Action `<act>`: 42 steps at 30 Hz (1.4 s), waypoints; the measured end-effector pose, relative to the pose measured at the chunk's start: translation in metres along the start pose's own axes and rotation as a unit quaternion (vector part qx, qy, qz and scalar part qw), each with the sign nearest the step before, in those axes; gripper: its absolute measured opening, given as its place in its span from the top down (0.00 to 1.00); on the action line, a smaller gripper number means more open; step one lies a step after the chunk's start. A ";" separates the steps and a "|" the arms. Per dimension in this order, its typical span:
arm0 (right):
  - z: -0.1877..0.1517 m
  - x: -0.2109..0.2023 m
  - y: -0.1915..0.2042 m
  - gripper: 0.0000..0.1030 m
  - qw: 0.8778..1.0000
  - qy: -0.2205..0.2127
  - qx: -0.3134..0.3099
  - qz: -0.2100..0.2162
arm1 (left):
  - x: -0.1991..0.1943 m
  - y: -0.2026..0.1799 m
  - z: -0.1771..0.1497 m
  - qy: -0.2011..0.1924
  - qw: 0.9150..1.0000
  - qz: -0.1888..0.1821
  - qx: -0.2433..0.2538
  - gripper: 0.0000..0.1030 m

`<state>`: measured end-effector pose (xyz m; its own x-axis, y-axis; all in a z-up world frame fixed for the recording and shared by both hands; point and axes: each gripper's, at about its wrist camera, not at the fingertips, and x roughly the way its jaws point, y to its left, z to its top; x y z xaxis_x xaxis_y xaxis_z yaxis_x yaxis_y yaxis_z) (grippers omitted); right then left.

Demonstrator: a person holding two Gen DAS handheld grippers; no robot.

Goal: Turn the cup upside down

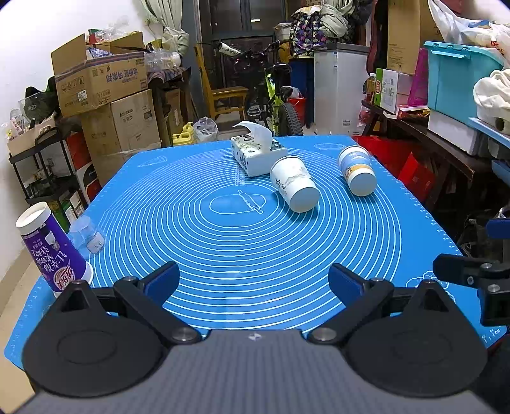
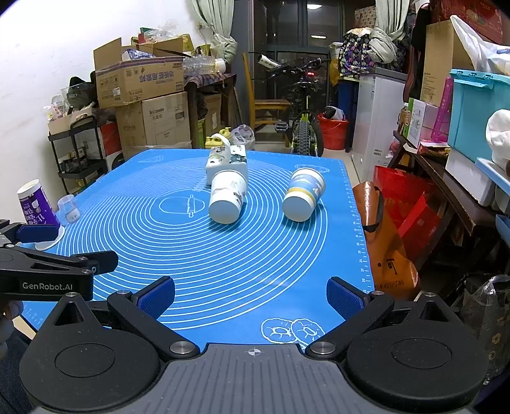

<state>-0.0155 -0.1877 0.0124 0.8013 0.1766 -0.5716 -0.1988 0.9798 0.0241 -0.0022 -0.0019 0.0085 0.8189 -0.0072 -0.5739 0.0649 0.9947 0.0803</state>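
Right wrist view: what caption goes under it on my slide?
Open right hand-held gripper faces two paper cups lying on their sides on a blue mat, tissue box behind.

Cluttered room: stacked cardboard boxes (image 1: 105, 86), bicycle (image 2: 302, 127), white wall (image 1: 25, 47).

This is a home, in a room used as storage. Cardboard boxes (image 1: 102, 76) stand in a pile by the white wall, and beside them is a black shelf cart (image 1: 47, 172). At the back a bicycle (image 2: 304, 127) leans near a wooden chair (image 1: 220, 92) and a small white fridge (image 1: 339, 86). Curtains (image 2: 220, 28) hang by a dark window. On the right are a turquoise plastic bin (image 2: 475, 111) and red bags (image 2: 404, 203). The table is covered with a blue baking mat (image 1: 242, 248).
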 end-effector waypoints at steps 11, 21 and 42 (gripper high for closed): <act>-0.001 0.000 0.000 0.02 1.000 -0.001 0.001 0.000 | 0.002 -0.004 -0.001 -0.003 1.000 0.000 0.001 0.04; 0.009 0.011 -0.014 0.02 1.000 -0.011 0.002 -0.014 | 0.017 -0.012 0.009 0.004 1.000 -0.016 -0.002 0.04; 0.051 0.104 -0.077 0.02 0.998 -0.010 0.033 -0.048 | 0.123 -0.037 0.061 -0.015 0.999 0.023 -0.033 0.05</act>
<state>0.1123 -0.2402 -0.0072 0.8260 0.0836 -0.5574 -0.0843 0.9961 0.0245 0.1313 -0.0457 -0.0151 0.8368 0.0359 -0.5463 -0.0094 0.9986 0.0512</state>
